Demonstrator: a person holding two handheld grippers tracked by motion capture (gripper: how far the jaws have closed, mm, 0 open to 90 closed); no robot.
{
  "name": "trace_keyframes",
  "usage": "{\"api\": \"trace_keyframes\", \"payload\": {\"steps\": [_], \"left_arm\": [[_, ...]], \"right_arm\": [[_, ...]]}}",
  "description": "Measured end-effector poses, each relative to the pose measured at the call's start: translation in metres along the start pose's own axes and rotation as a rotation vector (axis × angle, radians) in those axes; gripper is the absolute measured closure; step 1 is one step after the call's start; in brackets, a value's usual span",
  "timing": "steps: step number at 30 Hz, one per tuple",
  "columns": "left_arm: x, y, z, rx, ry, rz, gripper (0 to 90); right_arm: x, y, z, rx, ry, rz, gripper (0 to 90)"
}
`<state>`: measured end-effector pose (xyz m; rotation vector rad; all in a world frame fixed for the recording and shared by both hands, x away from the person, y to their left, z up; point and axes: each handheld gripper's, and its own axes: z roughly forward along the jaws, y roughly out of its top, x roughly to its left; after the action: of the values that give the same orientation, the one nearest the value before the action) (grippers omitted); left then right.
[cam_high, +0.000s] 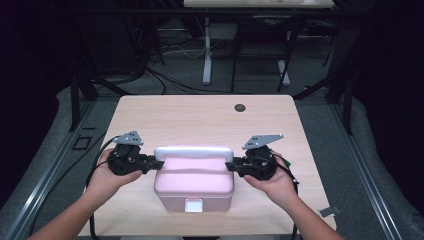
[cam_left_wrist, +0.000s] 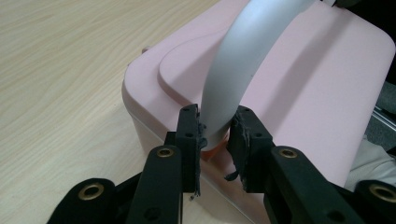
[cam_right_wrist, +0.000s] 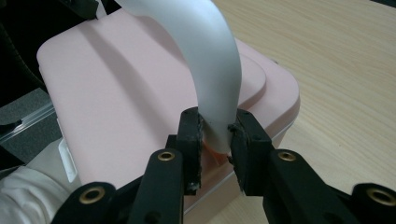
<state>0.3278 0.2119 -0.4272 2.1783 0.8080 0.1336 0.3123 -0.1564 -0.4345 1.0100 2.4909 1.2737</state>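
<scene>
Pink box (cam_high: 194, 182) sits near the front edge of the worktop (cam_high: 200, 117), grey handle (cam_high: 194, 151) raised. Left gripper (cam_high: 156, 163) fingers (cam_left_wrist: 189, 135) pinch the handle's left foot; right gripper (cam_high: 231, 165) fingers (cam_right_wrist: 190, 135) pinch its right foot, both nearly closed.

Box (cam_high: 194, 182): on table (cam_high: 200, 117), near front edge, centre. Handle (cam_high: 194, 152) arches over lid, toward rear. Left hand-held gripper (cam_high: 155, 163) at handle's left end, right hand-held gripper (cam_high: 231, 165) at right end. Small hole (cam_high: 240, 107), prob. a grommet, behind box, right of centre.
</scene>
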Motion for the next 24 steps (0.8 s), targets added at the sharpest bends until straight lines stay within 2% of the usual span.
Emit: {"api": "trace_keyframes", "payload": {"steps": [8, 18, 24], "left_arm": [[-0.002, 0.0, -0.002, 0.011, 0.009, 0.004, 74.1], [0.0, 0.004, -0.002, 0.034, -0.005, -0.008, 74.1], [0.003, 0.012, -0.007, 0.026, -0.012, -0.021, 74.1]], "right_arm": [[0.005, 0.0, -0.001, 0.015, 0.007, -0.009, 74.7], [0.003, 0.003, -0.001, 0.033, 0.015, -0.001, 75.0], [0.001, 0.009, -0.005, 0.014, 0.019, 0.012, 75.0]]}}
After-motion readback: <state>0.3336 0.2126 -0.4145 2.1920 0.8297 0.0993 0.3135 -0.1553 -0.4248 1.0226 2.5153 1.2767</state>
